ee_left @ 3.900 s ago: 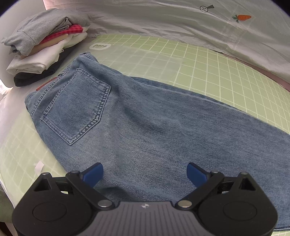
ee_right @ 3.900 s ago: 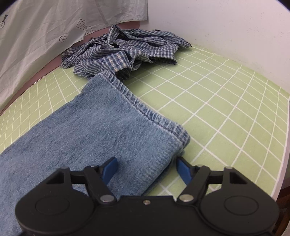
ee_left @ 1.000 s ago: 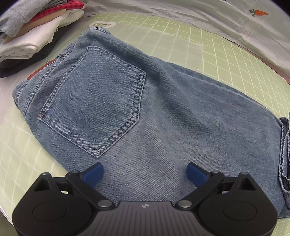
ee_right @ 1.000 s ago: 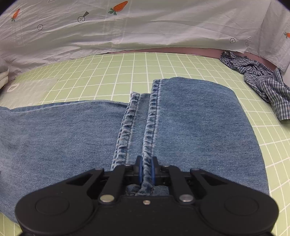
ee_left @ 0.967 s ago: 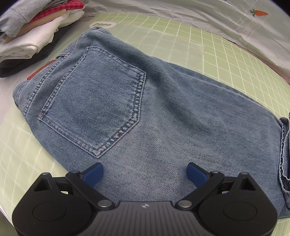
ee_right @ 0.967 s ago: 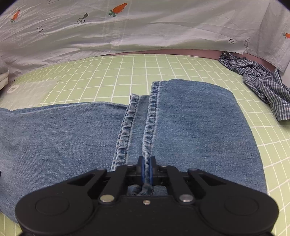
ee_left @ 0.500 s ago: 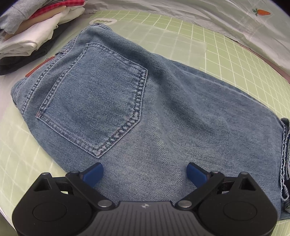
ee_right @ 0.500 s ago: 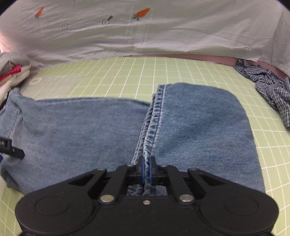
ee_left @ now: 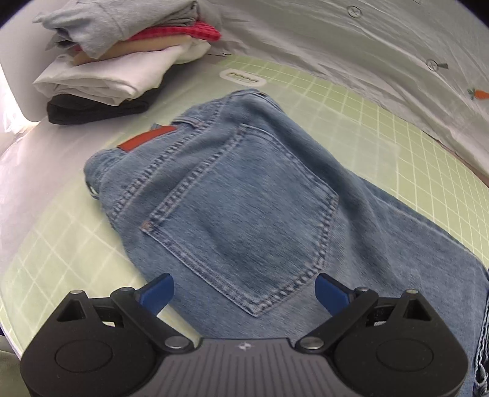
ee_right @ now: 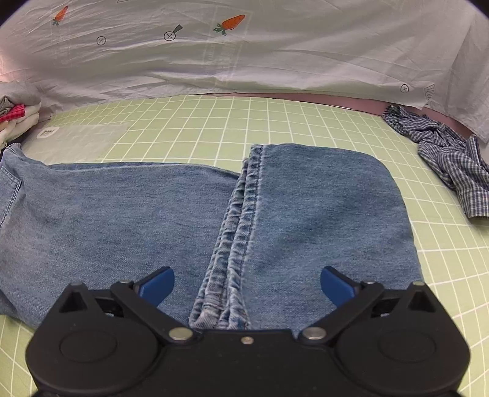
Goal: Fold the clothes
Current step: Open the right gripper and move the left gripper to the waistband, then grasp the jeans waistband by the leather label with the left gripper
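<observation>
The right tongs (ee_right: 247,282) have just been opening and now stand wide, their blue pads clear of the cloth; the doubled hems lie between them, untouched by either pad. Those hems belong to the faded blue denim jeans (ee_right: 321,207), whose leg ends are folded back over the legs so that the stitched cuff edges run up the middle of the right wrist view. The left tongs (ee_left: 244,293) are also spread wide and hold nothing, hovering over the seat of the jeans above the lower corner of the stitched back pocket (ee_left: 244,220). A rust-red rectangular waistband patch (ee_left: 146,139) sits at the waist; any writing on it is too small to read. The jeans lie flat on the pale green tabletop mat with a white grid (ee_right: 214,122). A white oval mark (ee_left: 243,77) on the mat bears lettering I cannot make out. Beyond the waistband stands a stack of folded clothes (ee_left: 122,55): grey, red check, beige, white, black. A crumpled blue-and-white checked shirt (ee_right: 449,162) lies well apart at the right. Behind hangs a white sheet printed with orange carrots (ee_right: 232,23).
</observation>
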### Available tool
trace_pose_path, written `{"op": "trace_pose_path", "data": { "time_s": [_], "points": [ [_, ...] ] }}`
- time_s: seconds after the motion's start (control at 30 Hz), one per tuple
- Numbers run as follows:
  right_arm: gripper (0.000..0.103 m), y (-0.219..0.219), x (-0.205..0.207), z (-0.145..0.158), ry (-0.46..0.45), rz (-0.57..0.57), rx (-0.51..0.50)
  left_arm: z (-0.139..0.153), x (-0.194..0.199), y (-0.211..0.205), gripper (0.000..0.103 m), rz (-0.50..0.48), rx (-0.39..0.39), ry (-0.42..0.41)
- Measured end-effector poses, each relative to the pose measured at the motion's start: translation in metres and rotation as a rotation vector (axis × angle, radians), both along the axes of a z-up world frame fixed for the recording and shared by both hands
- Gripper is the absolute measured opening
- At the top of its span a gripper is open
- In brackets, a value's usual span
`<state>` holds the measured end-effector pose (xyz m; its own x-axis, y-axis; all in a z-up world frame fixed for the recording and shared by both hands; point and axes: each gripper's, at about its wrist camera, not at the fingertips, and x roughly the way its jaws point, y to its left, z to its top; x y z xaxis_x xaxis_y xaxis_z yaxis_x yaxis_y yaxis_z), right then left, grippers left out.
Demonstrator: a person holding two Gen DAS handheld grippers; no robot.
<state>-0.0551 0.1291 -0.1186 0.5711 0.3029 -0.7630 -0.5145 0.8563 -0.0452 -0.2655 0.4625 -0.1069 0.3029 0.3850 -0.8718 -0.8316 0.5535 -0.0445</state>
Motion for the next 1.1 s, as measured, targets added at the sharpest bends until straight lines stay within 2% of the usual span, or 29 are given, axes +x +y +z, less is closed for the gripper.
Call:
{"op": "trace_pose_path", "data": {
  "time_s": [0.23,0.57,0.67,0.77,0.8,0.83,0.87,0.9,0.97,1.03,1.1],
  "points": [
    [0.103,-0.012,0.015,-0.003,-0.025,-0.155,-0.025,-0.011,-0.031,0.042,0.098,0.149,-0.023,0.005],
    [0.103,-0.028,0.022,-0.012,0.017,-0.304,-0.071,-0.016,-0.035,0.096,0.098,0.24,-0.022,-0.038],
    [0.103,-0.028,0.024,-0.016,0.031,-0.321,-0.085,-0.019,-0.033,0.109,0.098,0.258,-0.022,-0.08],
    [0.103,-0.026,0.025,-0.018,0.044,-0.315,-0.094,-0.024,-0.035,0.122,0.098,0.302,-0.064,-0.135],
    [0.103,-0.024,0.025,-0.018,0.046,-0.309,-0.098,-0.026,-0.037,0.125,0.095,0.323,-0.083,-0.164],
    [0.103,-0.024,0.026,-0.018,0.047,-0.304,-0.1,-0.028,-0.04,0.128,0.087,0.343,-0.103,-0.193],
    [0.103,-0.023,0.025,-0.018,0.045,-0.299,-0.101,-0.028,-0.041,0.128,0.084,0.357,-0.098,-0.217],
    [0.103,-0.021,0.025,-0.017,0.041,-0.295,-0.103,-0.027,-0.042,0.128,0.072,0.362,-0.096,-0.228],
    [0.103,-0.021,0.025,-0.018,0.042,-0.293,-0.106,-0.023,-0.044,0.126,0.059,0.36,-0.096,-0.246],
    [0.103,-0.022,0.025,-0.019,0.049,-0.298,-0.103,-0.017,-0.046,0.124,0.037,0.347,-0.088,-0.264],
    [0.103,-0.023,0.024,-0.019,0.047,-0.302,-0.096,-0.008,-0.048,0.119,0.03,0.335,-0.075,-0.291]
  ]
}}
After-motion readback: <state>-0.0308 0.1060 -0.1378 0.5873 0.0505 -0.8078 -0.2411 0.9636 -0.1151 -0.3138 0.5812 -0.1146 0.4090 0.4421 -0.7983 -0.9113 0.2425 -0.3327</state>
